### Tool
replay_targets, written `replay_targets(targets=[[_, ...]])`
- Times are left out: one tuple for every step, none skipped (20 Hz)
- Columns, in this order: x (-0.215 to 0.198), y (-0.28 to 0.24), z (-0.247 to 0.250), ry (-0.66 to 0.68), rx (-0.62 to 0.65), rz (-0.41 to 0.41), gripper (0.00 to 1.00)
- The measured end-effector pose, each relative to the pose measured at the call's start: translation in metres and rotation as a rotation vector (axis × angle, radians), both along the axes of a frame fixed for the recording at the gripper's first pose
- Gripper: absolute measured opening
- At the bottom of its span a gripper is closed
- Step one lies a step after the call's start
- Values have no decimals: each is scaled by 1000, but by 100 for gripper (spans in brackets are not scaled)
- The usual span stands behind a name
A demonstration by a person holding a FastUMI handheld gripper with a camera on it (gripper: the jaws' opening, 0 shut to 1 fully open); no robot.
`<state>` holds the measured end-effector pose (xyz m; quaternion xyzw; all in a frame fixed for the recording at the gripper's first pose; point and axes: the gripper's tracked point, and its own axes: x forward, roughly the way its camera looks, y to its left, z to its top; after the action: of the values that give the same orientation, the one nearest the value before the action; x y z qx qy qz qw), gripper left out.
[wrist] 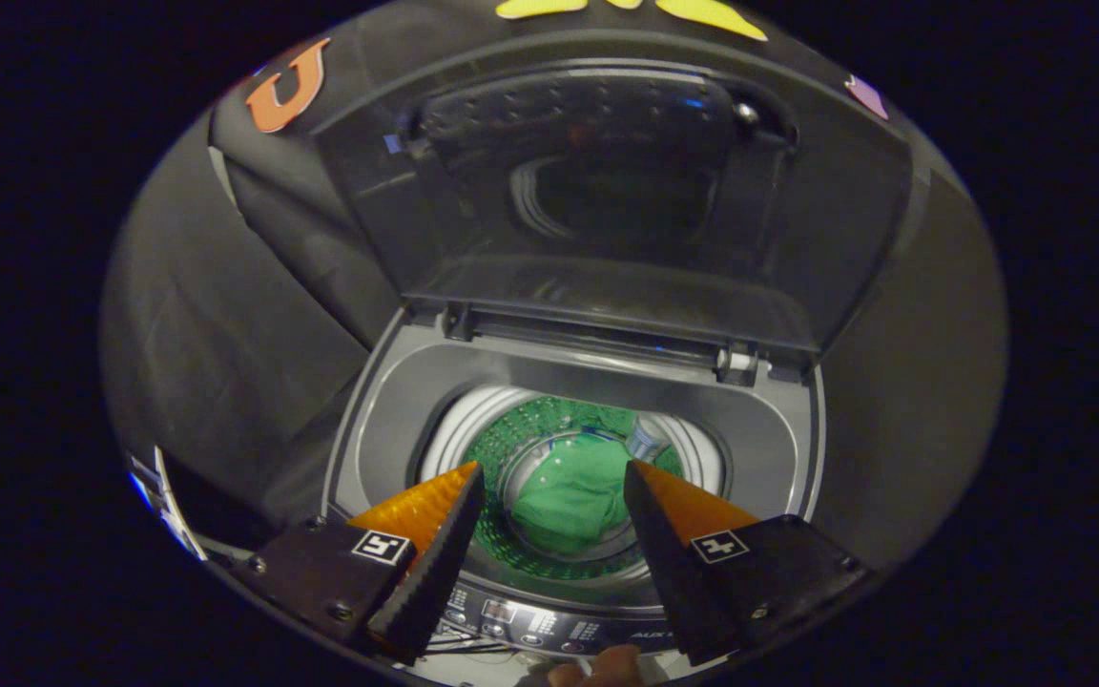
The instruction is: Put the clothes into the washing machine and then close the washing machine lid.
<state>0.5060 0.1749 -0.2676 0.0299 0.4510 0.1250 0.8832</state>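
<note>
**Clerk:** Item one, gripper view. Washing machine [576,382], top-loader, open. What lay inside?

**Keeper:** Green clothes [573,501], a soft bundle at the bottom of the drum [502,448], seen in the gap between the two fingers and well below them. The perforated drum wall took on their green. A small pale object sat at the drum's far side; I could not tell what it was.

**Clerk:** The tool?

**Keeper:** Tool [554,477], fingers spread apart, nothing between them, touching nothing. It hung over the mouth of the drum, pointed steeply down into it. Fingertips of a person's hand [597,668] showed below the fingers, near the control panel [549,632] at the machine's front edge.

**Clerk:** Handling of the clothes?

**Keeper:** Judged light, limp and not fragile. They would sag and trail from any pinch, so a raised fold would be the place to take hold. As they lay, they appeared already loaded and in need of no further grip.

**Clerk:** Item two, the lid?

**Keeper:** Lid [607,200], dark and glossy, standing upright on hinges [738,361] at the back rim, with a window panel and a recessed handle moulding near its top edge. Judged rigid, smooth, perhaps slippery to a pinch. Best taken at the free top edge farthest from the hinges, hooked or pushed forward rather than squeezed. It might drop quickly past the balance point.

**Clerk:** Task standing?

**Keeper:** Loading seemingly done; lid not yet closed.
</note>
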Motion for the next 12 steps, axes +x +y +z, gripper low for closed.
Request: replay_targets(targets=[[-5, 6, 16, -27, 3, 36, 92], [-7, 11, 35, -71, 2, 71, 92], [-9, 16, 57, -123, 1, 108, 92], [-10, 20, 82, -184, 2, 138, 92], [-10, 24, 105, -244, 7, 167, 92], [-9, 29, 132, -302, 18, 193, 92], [-8, 33, 160, -356, 31, 211, 92], [-7, 36, 186, -401, 45, 224, 92], [-5, 38, 212, -443, 60, 232, 92], [-2, 37, 234, -478, 72, 234, 92], [1, 36, 256, -515, 82, 234, 92], [6, 34, 277, -552, 84, 231, 92]])
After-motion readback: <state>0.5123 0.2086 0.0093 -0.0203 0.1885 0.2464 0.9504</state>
